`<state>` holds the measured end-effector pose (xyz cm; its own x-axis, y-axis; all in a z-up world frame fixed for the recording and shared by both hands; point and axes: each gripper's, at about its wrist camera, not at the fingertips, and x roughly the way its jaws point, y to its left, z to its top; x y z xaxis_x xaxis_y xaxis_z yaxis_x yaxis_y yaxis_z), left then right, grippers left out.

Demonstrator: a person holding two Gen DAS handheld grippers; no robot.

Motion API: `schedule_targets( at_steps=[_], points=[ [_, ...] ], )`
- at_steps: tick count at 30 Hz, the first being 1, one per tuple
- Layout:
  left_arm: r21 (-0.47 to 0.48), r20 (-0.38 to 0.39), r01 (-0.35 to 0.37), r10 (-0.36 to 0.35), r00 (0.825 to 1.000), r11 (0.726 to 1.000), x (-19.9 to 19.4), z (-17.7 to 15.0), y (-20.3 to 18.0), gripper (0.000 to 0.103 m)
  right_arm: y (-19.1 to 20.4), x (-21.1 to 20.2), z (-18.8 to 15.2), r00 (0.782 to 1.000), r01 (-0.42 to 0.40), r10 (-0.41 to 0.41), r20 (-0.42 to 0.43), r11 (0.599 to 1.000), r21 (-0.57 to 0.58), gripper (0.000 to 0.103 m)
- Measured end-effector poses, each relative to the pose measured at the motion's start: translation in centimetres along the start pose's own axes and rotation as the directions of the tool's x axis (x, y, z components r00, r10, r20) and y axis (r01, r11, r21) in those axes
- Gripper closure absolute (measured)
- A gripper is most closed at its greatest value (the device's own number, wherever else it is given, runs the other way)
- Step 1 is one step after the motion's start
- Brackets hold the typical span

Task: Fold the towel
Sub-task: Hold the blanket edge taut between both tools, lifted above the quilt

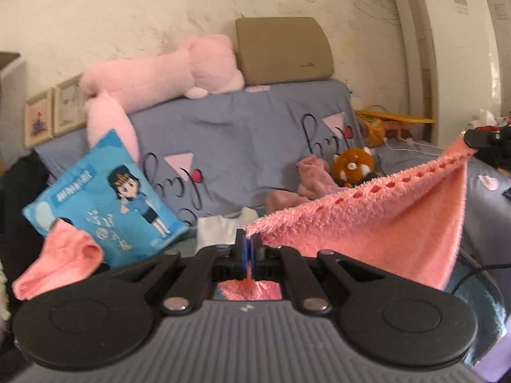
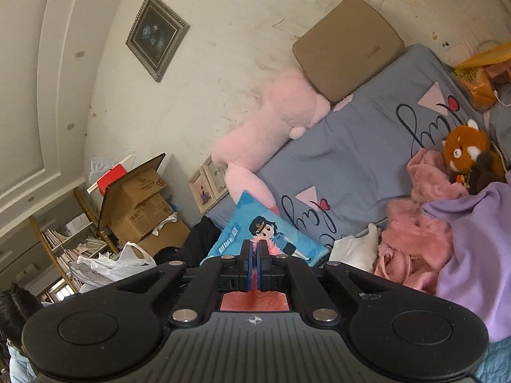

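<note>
Across the right half of the left wrist view hangs the pink towel (image 1: 377, 223), stretched in the air between both tools above the cluttered bed. Low in the middle of that frame the left gripper (image 1: 248, 249) is pinched tight on one corner, and at the far right edge the right gripper (image 1: 476, 142) bites the opposite corner; its own camera shows the jaws nearly together with pink fluff (image 2: 255, 245) squeezed between them. Fluffy, light and thoroughly limp, I'd say: the top hem sags a little between the two grips and the body droops to a point at the lower right. Nothing fragile, but plush pile can creep out of a shallow bite, so corners along the eyelet-trimmed hem look the safest holds.
</note>
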<state>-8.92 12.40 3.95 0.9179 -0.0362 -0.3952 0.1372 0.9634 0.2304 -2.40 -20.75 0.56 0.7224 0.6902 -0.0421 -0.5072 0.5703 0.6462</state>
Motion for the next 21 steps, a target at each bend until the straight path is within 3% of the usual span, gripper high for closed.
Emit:
schedule_targets(
  at_steps=[6,13,21],
  points=[
    [-0.028,-0.015,-0.036,0.035,0.999,0.999,-1.0,1.8,-0.1,0.101,-1.9,0.5,-0.7,0.998,0.063,-0.062,-0.013,0.996,0.056,0.100],
    [-0.062,-0.036,-0.040,0.038,0.999,0.997,0.5,1.8,-0.3,0.101,-2.3,0.7,-0.6,0.997,0.082,-0.081,-0.011,0.994,0.067,0.100],
    [-0.070,-0.002,-0.031,0.030,1.000,0.997,0.1,2.7,0.2,0.101,-2.4,0.5,-0.3,0.997,0.077,-0.077,-0.009,0.993,0.090,0.100]
  ],
)
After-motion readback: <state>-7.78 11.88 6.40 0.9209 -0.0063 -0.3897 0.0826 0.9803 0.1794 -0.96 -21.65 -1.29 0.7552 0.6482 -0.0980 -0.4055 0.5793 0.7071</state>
